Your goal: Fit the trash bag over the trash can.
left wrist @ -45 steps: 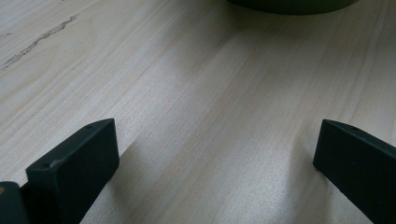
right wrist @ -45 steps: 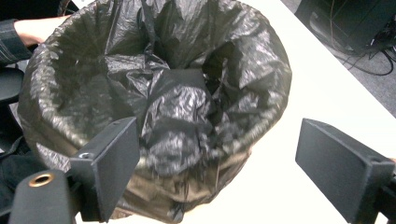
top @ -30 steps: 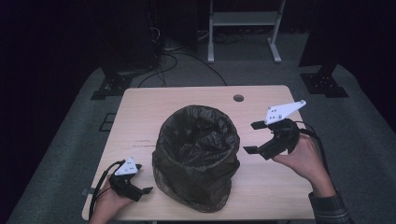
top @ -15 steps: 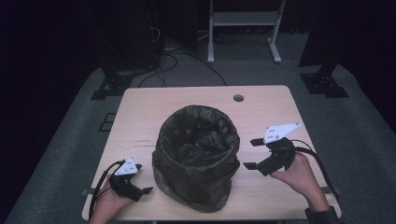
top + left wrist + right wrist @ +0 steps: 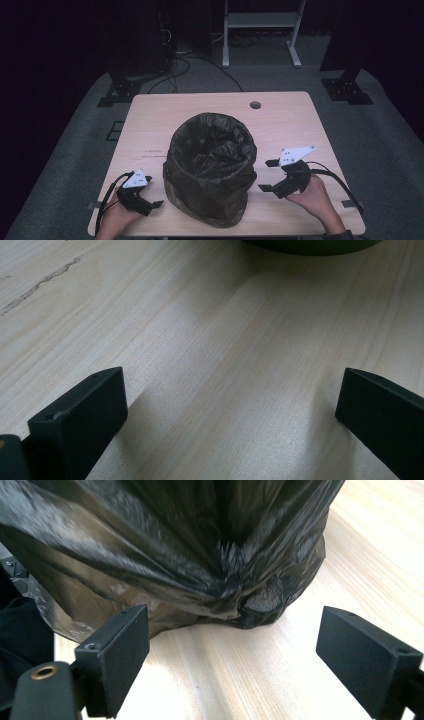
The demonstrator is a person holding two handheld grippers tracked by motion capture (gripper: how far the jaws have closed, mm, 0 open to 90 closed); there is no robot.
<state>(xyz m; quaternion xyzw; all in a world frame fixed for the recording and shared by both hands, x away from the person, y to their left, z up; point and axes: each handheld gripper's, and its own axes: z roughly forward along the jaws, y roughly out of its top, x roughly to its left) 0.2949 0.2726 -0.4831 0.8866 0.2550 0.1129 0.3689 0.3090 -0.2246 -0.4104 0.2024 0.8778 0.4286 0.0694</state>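
Note:
A bin lined with a crinkled black plastic bag (image 5: 210, 167) stands in the middle of the light wooden table (image 5: 210, 107). My left gripper (image 5: 156, 204) rests low on the table at the bin's left, open, with bare wood (image 5: 225, 380) between its jaws and the bin's base (image 5: 310, 244) at the top edge of its view. My right gripper (image 5: 267, 175) is open at the bin's right side, jaws pointing at it. In the right gripper view the bag's gathered lower folds (image 5: 210, 565) lie just ahead of the jaws, apart from them.
A round cable hole (image 5: 255, 105) sits near the table's far edge. Beyond the table are a white stand (image 5: 260, 20), dark equipment legs (image 5: 120, 90) and cables on grey carpet. Each gripper's cable trails off the near edge.
My right gripper has come down and toward me along the bin's right side, from near the rim to low by the base. The left gripper has stayed put.

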